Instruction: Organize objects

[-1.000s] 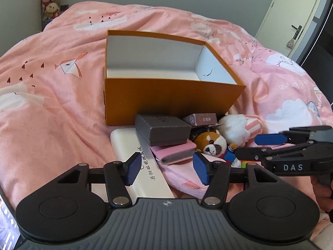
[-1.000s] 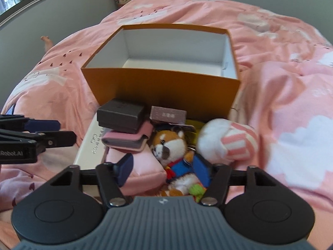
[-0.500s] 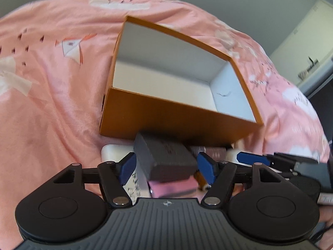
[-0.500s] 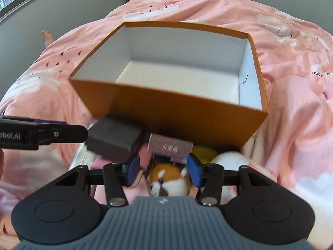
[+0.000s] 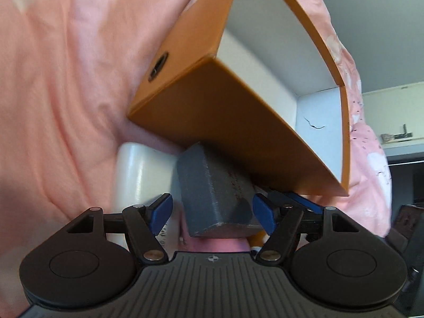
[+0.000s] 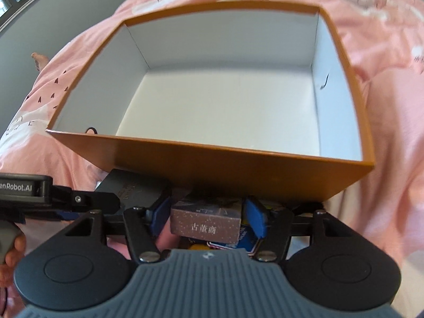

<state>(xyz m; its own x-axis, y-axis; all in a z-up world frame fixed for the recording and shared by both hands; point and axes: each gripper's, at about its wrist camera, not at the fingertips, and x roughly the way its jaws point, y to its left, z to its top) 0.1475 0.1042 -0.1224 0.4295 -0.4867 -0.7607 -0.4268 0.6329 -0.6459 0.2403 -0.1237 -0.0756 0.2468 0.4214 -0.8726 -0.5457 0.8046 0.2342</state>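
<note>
An orange box [image 5: 212, 122], white inside and with nothing in it, stands on the pink bedspread [image 5: 66, 92]. A pile lies against its near wall. My left gripper [image 5: 212, 213] is open around a dark grey box [image 5: 212, 185] that rests on a long white box [image 5: 135, 169]. A sliver of gap shows at the left pad. My right gripper [image 6: 208, 214] has its jaws opening, with a small brown box [image 6: 206, 228] between them and the pads just clear of its sides. The orange box [image 6: 238, 167] fills the right wrist view.
A pink wallet [image 5: 217, 243] lies under the grey box. Blue and yellow packets [image 6: 243, 238] sit beneath the brown box. The left gripper's finger [image 6: 79, 198] and a hand [image 6: 13, 246] show at the left, beside the grey box [image 6: 129, 185]. Furniture [image 5: 405, 159] stands past the bed.
Both grippers have moved forward and down into the pile. The left one rolled, widened, and now brackets the grey box. The right one brackets the brown box; the plush toys have dropped out of view.
</note>
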